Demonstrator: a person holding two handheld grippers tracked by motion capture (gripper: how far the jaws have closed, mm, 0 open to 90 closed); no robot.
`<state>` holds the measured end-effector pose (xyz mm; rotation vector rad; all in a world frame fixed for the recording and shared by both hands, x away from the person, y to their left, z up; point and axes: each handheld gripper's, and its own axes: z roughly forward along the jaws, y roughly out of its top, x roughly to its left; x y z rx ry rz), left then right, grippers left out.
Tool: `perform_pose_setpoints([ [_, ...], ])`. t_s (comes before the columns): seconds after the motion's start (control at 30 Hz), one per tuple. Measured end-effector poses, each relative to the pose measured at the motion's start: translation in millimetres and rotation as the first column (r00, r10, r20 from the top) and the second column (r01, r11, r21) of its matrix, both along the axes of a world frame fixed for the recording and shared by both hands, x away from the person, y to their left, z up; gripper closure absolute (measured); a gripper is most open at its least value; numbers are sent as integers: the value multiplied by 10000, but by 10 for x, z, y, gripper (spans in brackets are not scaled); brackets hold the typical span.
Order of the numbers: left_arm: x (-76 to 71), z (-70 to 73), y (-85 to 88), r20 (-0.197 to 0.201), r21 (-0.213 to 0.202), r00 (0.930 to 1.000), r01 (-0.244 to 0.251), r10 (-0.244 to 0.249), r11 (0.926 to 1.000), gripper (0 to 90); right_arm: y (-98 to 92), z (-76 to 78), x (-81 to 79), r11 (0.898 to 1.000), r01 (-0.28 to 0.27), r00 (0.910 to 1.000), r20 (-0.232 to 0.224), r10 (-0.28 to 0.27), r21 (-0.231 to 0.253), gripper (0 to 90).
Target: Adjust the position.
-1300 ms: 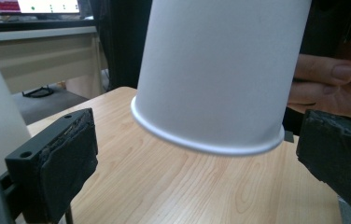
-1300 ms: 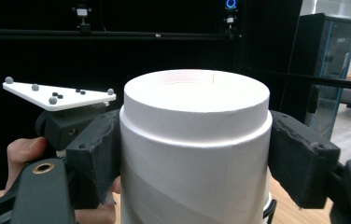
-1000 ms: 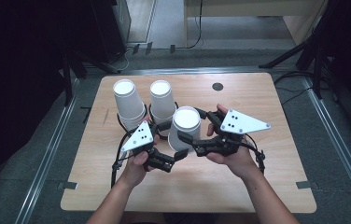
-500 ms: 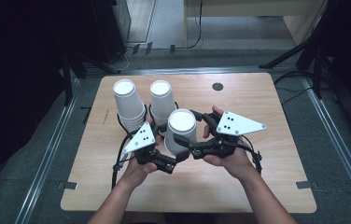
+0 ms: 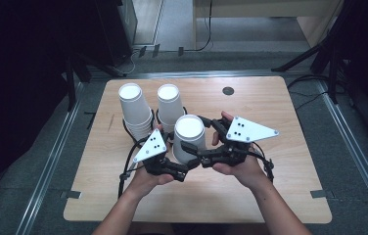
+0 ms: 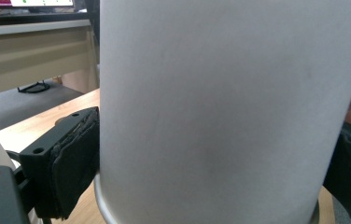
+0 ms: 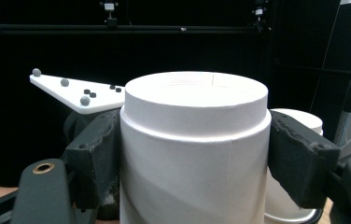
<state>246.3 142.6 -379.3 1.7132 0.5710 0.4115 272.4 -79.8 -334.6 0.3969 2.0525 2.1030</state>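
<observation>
Both grippers clamp the front paper cup stack (image 5: 190,138) near the counter's (image 5: 280,196) middle, left gripper (image 5: 181,169) low, right gripper (image 5: 196,149) nearer the rim, so a clean separation probably calls for light, even pressure and a straight pull.

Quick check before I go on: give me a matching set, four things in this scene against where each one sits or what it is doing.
Things:
1. near cup
2. far left cup stack
3. dark round mark
4. right gripper

Places or states:
A. on the far part of the table, right of the cups
B. upside down between both grippers
C. at the far left of the cup group, no gripper on it
D. jaws on either side of the near cup, close under its upturned base

Pairs: 1-B, 2-C, 3-A, 4-D
</observation>
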Motion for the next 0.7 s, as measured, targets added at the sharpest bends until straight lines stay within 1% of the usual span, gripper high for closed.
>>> perform_pose_setpoints([
  [0.13, -1, 7, 0, 35, -74, 10000, 2, -2, 10000, 57, 6, -6, 1, 10000, -27, 10000, -68, 27, -17, 241],
  [0.27, 0, 4, -1, 37, 2, 10000, 12, -12, 10000, 81, 10, -8, 6, 10000, 15, 10000, -32, -15, -77, 240],
  [0.47, 3, -1, 2, 9, 93, 10000, 44, -44, 9999, 97, -2, -15, 23, 9999, 33, 9999, -150, -35, -116, 235],
  [0.57, 4, 1, 6, -2, 127, 10000, 83, -83, 9999, 102, -6, -10, 23, 9998, 71, 9999, -135, -74, -161, 229],
  [0.6, 3, 0, 4, 2, 159, 9999, 118, -118, 9998, 103, -9, -7, 18, 9998, 104, 9998, -172, -108, -187, 218],
  [0.67, -1, 2, -1, 17, 282, 9999, 147, -148, 9995, 105, -9, -1, 15, 9995, 157, 9998, -94, -160, -291, 135],
  [0.7, -1, 3, -2, 20, 338, 9998, 189, -190, 9993, 105, -8, 4, 12, 9990, 181, 9998, -105, -185, -401, 127],
])
